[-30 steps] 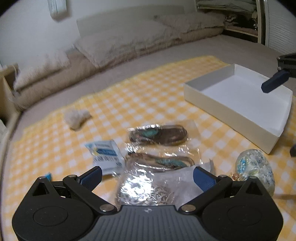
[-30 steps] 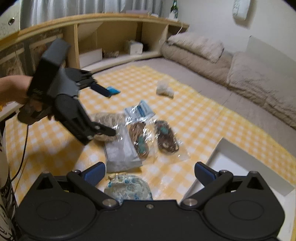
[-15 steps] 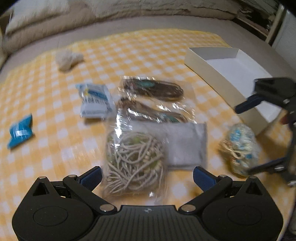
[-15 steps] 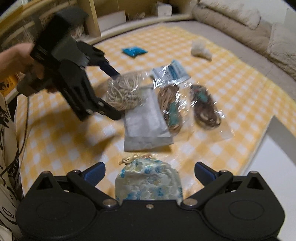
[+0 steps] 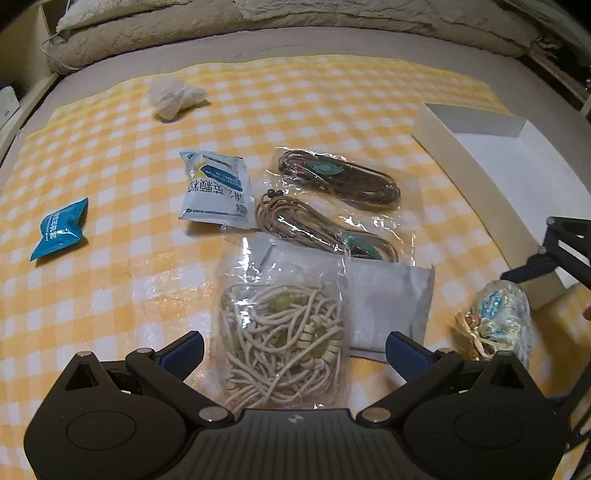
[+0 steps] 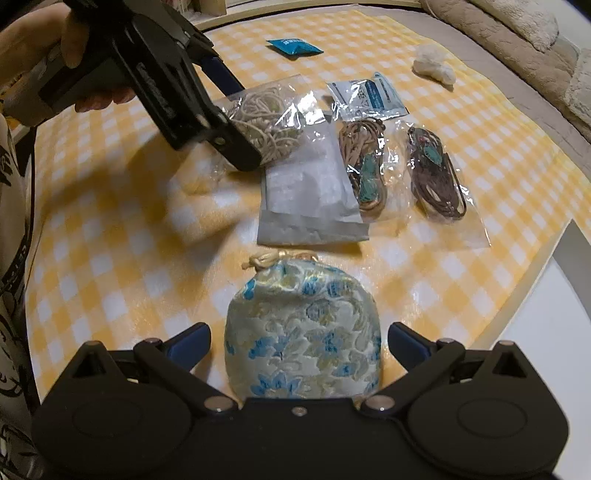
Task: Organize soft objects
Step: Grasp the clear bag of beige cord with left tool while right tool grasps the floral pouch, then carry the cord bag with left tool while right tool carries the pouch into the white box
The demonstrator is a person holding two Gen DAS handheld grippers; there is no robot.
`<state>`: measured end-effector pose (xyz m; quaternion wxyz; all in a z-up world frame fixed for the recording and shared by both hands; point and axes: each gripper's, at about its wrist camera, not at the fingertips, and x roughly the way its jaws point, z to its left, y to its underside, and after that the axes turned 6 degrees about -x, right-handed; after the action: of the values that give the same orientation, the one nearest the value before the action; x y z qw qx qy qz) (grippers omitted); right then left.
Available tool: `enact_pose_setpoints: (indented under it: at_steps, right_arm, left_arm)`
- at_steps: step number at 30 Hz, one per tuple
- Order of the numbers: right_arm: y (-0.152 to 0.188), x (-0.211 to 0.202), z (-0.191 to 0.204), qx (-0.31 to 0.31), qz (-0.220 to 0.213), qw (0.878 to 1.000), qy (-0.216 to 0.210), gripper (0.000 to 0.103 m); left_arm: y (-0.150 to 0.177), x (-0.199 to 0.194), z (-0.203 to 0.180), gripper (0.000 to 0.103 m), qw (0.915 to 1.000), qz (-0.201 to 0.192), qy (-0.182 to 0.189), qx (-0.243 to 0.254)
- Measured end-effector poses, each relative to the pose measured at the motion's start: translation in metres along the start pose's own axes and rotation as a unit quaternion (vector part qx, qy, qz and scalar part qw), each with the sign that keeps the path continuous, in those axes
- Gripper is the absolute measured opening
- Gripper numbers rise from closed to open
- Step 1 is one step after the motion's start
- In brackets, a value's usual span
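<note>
Brocade pouch (image 6: 303,332) between open right tongs (image 6: 299,341), hand (image 6: 70,48) visible

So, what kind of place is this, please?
Probably a bedroom or living room at home. Beige plush cushions line the back, small items lie on a yellow checked cloth over a flat padded surface, and a wooden shelf edge runs along one side.

Dim warm indoor light; 2 fisheye views are bent hard at edges, corners vignetted. Glare is seen on plastic bags (image 5: 284,325). Left gripper (image 6: 236,122) is motion-blurred, shadow cast beneath.
</note>
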<state>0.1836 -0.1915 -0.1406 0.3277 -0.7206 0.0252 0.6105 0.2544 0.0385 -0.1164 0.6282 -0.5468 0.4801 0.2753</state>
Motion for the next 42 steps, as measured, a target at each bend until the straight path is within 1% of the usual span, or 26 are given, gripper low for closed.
enact_pose_setpoints:
  at_steps: [1,3,4,5,7,8,10,13,17,22,26,29,35,38,42]
  right_arm:
    - [-0.001,0.001,0.001,0.001,0.004,1.000,0.000,0.102]
    - [-0.001,0.002,0.004,-0.001,0.010,1.000,0.004,0.096]
    - [-0.001,0.002,0.006,-0.005,0.014,1.000,0.011,0.095]
    - [-0.001,0.002,0.007,-0.008,0.015,1.000,0.017,0.091]
    - [-0.001,0.001,0.006,-0.004,0.016,1.000,0.020,0.080]
    - [-0.001,0.000,0.005,0.003,0.015,1.000,0.019,0.077]
    - [-0.001,-0.004,0.001,0.019,0.013,1.000,0.018,0.068]
    - [-0.001,-0.010,-0.002,0.032,0.005,0.999,0.023,0.063]
    - [-0.003,-0.024,-0.005,0.050,-0.018,0.998,0.037,0.063]
    - [-0.004,-0.048,-0.015,0.087,-0.055,0.993,0.059,0.063]
    - [0.000,-0.066,-0.023,0.118,-0.077,0.987,0.081,0.063]
    - [0.006,-0.083,-0.031,0.150,-0.100,0.978,0.102,0.063]
    - [0.024,-0.115,-0.051,0.205,-0.133,0.961,0.130,0.063]
    - [0.036,-0.126,-0.057,0.220,-0.140,0.954,0.146,0.063]
    - [0.053,-0.136,-0.068,0.246,-0.145,0.945,0.163,0.063]
  left_arm:
    - [0.000,0.001,-0.002,0.103,1.0000,-0.001,-0.006,0.001]
    - [-0.001,0.000,-0.004,0.101,0.9999,-0.005,-0.014,0.003]
    - [0.000,0.000,-0.004,0.096,0.9999,-0.005,-0.016,0.003]
    - [-0.001,0.000,-0.003,0.092,0.9999,-0.004,-0.017,0.000]
    - [-0.001,-0.001,-0.001,0.080,0.9998,-0.001,-0.018,-0.010]
    - [0.000,-0.002,0.001,0.076,0.9997,-0.001,-0.018,-0.014]
    - [0.000,-0.003,0.003,0.069,0.9997,0.001,-0.015,-0.022]
    - [0.001,-0.008,0.005,0.066,0.9992,-0.005,-0.015,-0.037]
    - [0.001,-0.022,0.008,0.065,0.9977,-0.028,-0.022,-0.058]
    - [-0.001,-0.045,0.006,0.065,0.9941,-0.065,-0.015,-0.086]
    - [-0.006,-0.064,-0.007,0.065,0.9890,-0.103,0.007,-0.105]
    - [-0.013,-0.074,-0.023,0.065,0.9856,-0.124,0.025,-0.112]
    - [-0.025,-0.085,-0.061,0.065,0.9797,-0.153,0.059,-0.115]
    - [-0.028,-0.085,-0.080,0.064,0.9764,-0.164,0.076,-0.118]
    - [-0.033,-0.082,-0.102,0.063,0.9719,-0.169,0.106,-0.126]
